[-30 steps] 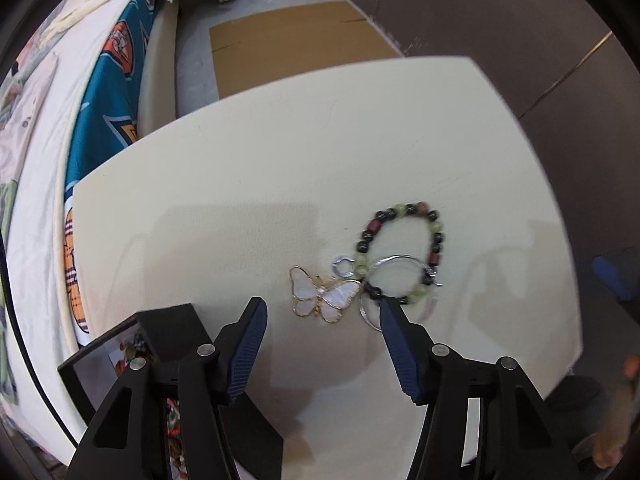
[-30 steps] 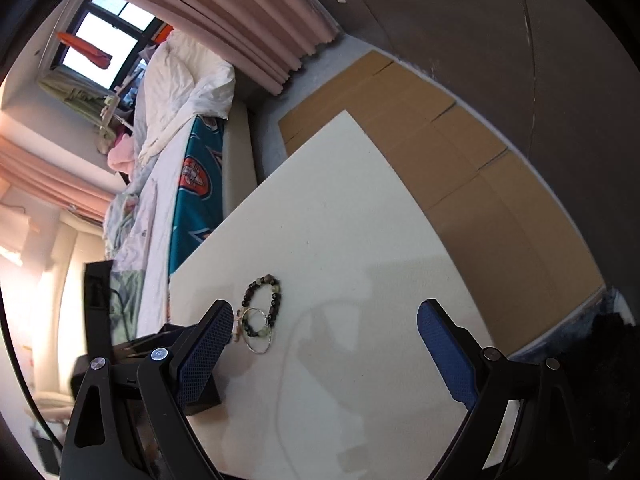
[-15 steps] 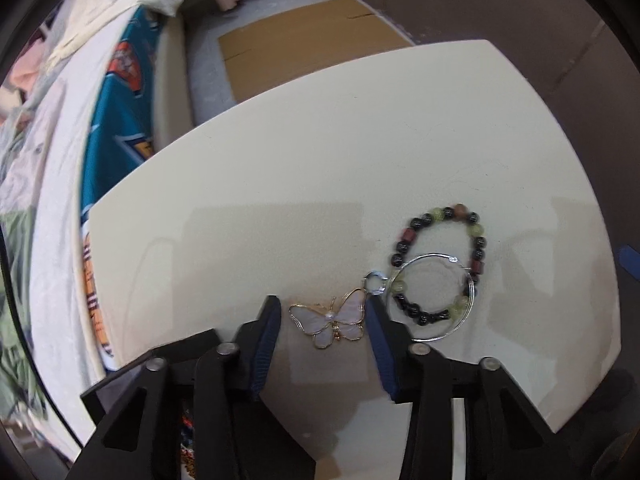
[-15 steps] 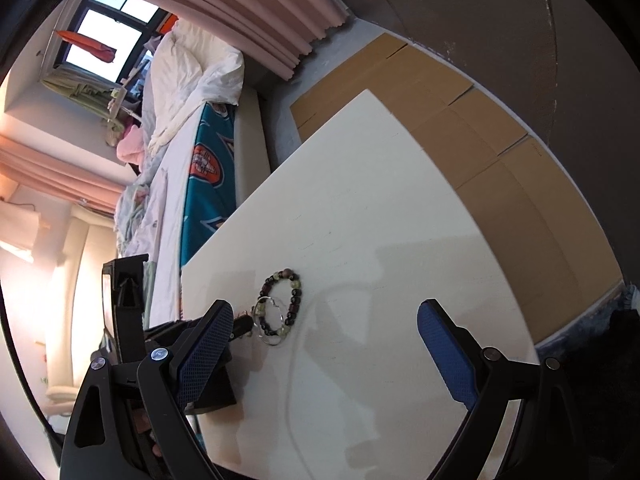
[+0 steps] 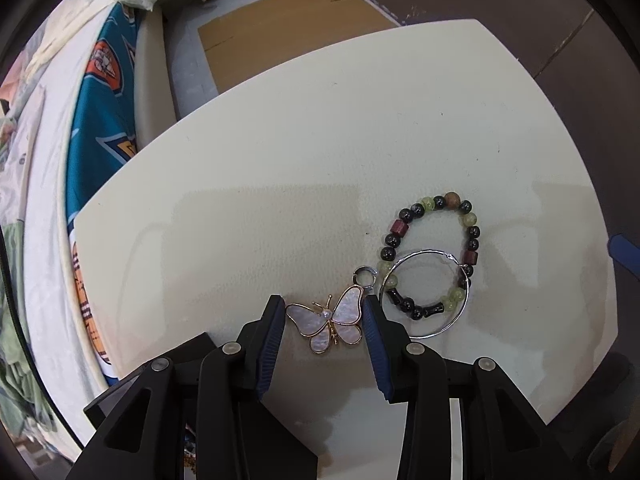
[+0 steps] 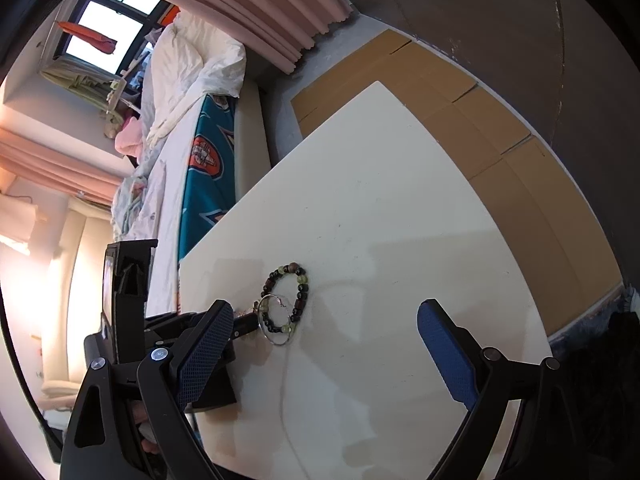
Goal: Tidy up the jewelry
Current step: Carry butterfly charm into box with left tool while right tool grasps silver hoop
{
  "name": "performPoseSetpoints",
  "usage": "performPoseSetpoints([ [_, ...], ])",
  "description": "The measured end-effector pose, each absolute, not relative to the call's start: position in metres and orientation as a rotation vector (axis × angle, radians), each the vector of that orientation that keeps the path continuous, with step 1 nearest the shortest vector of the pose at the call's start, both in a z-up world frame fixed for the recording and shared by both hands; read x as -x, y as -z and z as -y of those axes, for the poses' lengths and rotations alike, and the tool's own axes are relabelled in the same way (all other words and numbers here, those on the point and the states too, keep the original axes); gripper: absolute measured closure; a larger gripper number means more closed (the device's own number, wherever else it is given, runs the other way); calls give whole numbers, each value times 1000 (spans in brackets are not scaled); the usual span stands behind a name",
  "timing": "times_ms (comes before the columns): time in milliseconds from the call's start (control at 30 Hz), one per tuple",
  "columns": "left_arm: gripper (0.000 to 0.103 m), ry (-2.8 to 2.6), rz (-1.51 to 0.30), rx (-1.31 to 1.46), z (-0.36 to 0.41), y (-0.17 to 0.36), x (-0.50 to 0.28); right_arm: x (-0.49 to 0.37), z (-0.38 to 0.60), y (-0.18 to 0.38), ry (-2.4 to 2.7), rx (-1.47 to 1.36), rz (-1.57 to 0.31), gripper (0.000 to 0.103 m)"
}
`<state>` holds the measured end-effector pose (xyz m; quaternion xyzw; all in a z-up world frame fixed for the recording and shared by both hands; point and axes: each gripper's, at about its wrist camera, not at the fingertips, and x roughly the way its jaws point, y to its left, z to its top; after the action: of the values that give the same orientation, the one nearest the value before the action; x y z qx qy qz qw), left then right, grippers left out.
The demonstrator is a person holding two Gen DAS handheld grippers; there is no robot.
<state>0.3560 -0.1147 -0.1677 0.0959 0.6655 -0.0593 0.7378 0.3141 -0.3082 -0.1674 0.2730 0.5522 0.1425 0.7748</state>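
Right now my left gripper (image 5: 323, 320) points straight down at the table (image 5: 280, 160), and its two blue pads have closed in on the butterfly pendant (image 5: 328, 320). One wingtip meets the left pad and the other wing edge meets the right pad, so I read it as pinched across its wings, lying flat on the cream tabletop. The pendant has pearly white wings in a thin gold frame, and a small silver ring (image 5: 365, 276) sits at the upper tip of its right wing.

Just beyond that ring lies a large silver hoop (image 5: 424, 294), touching or nearly touching it. The hoop overlaps the near end of a beaded bracelet (image 5: 432, 236) made of black, pale green and dark red beads, which stretches away from me on the table.

My right gripper (image 6: 324, 354) hangs tilted above the same table with its blue pads spread wide and nothing between them. From that side I can see the bracelet and hoop lying ahead of the left pad, and my left gripper's black body beside them at the table's edge.

Farther off, past the table, flattened cardboard (image 6: 460, 120) covers the floor. A bed (image 6: 192, 128) with a teal printed cover and white bedding stands alongside, with pink curtains (image 6: 260, 4) and a window (image 6: 104, 20) behind it.
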Motion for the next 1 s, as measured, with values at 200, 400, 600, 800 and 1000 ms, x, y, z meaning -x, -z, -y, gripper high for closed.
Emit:
performPoseSetpoints([
  [200,62,120,-1415,-195,99,154,-354,-318,301,175,-310,-563,-1213,9],
  [400,62,110,-1359,-192,91,125,-340,-321,280,181,-337,-493,-1241,26],
  [600,62,104,-1311,-141,79,95,-321,-324,258,192,-349,-441,-1281,35],
  [800,62,92,-1280,-107,58,76,-305,-328,244,204,-364,-436,-1314,53],
  [1000,62,68,-1271,-58,31,74,-294,-328,230,201,-366,-387,-1313,62],
])
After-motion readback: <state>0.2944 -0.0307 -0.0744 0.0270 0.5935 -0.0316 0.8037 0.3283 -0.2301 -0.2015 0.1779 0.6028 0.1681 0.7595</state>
